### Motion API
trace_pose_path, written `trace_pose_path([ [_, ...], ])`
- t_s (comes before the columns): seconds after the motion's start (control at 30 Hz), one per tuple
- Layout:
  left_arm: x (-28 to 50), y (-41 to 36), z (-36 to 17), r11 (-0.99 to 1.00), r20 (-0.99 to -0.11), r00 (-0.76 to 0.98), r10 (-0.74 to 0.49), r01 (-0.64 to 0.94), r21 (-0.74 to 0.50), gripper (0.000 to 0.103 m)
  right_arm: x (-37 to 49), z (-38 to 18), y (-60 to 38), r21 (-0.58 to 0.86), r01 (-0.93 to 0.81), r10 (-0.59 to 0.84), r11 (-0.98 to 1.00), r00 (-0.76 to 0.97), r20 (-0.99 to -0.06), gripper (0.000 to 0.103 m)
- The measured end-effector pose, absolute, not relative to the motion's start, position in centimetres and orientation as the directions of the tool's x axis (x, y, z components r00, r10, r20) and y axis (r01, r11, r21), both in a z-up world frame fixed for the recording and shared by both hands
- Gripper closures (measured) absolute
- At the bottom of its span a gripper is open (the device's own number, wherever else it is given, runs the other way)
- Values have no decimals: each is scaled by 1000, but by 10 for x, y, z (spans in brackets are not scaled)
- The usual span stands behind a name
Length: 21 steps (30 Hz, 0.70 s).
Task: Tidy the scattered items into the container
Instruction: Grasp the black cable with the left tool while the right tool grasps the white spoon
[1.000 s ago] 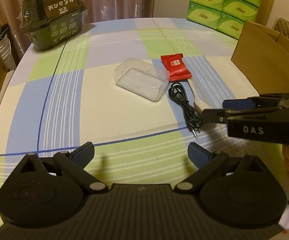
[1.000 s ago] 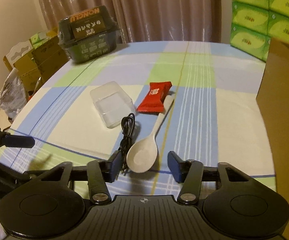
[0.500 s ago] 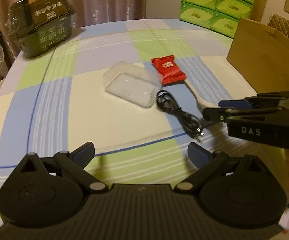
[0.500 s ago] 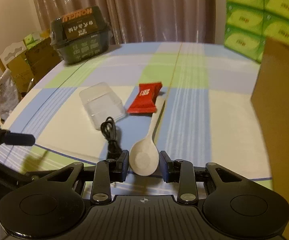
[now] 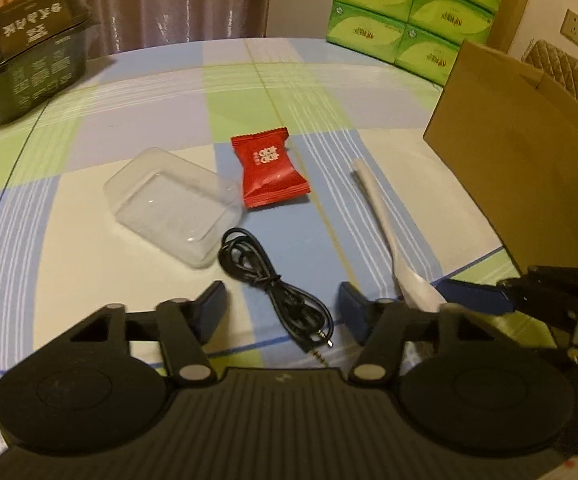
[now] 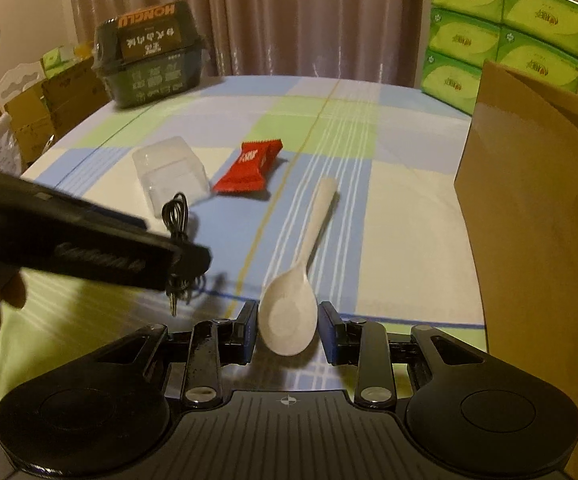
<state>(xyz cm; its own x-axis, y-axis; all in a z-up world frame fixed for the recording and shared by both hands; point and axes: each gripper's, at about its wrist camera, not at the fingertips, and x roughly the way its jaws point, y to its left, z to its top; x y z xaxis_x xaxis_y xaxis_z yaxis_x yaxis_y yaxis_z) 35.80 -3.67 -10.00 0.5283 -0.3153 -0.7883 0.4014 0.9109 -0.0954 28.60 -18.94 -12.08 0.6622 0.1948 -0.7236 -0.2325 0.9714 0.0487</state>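
Observation:
A white spoon (image 6: 289,320) lies on the checked tablecloth with its bowl between my right gripper's (image 6: 287,334) fingers, which are closed on it. My left gripper (image 5: 281,312) is open, its fingers on either side of a coiled black audio cable (image 5: 273,292). A red snack packet (image 5: 269,172) and a clear plastic tray (image 5: 173,208) lie beyond the cable. The spoon also shows in the left wrist view (image 5: 393,236). A brown cardboard box (image 5: 529,184) stands at the right.
A dark green packaged box (image 5: 21,60) stands at the far left of the table. Stacked green tissue packs (image 5: 413,12) stand at the far right behind the cardboard box. Cardboard boxes (image 6: 49,108) sit off the table's left edge.
My left gripper has moved forward and right so the cable now lies between its fingers. My right gripper has closed on the spoon's bowl, and the spoon has shifted away from the red packet.

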Motion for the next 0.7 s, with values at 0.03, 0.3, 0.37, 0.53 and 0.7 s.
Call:
trace_pose_path([
  [0.03, 360, -38, -102, 910, -792, 524, -312, 404, -91, 60, 285, -121, -190, 47, -237, 196, 970, 661, -724, 74],
  [0.3, 345, -29, -101, 890, -807, 505, -307, 453, -55, 82, 279, -123, -191, 39, -255, 204, 966, 663, -720, 73],
  [0.37, 337, -23, -101, 885, -812, 496, -307, 463, -51, 82, 279, -124, -190, 38, -259, 207, 965, 664, -719, 73],
  [0.53, 320, -14, -102, 874, -817, 488, -309, 484, -42, 82, 279, -125, -188, 36, -267, 211, 963, 665, -717, 73],
  [0.7, 315, -11, -101, 867, -818, 484, -310, 496, -35, 82, 285, -126, -187, 60, -255, 220, 965, 665, -713, 57],
])
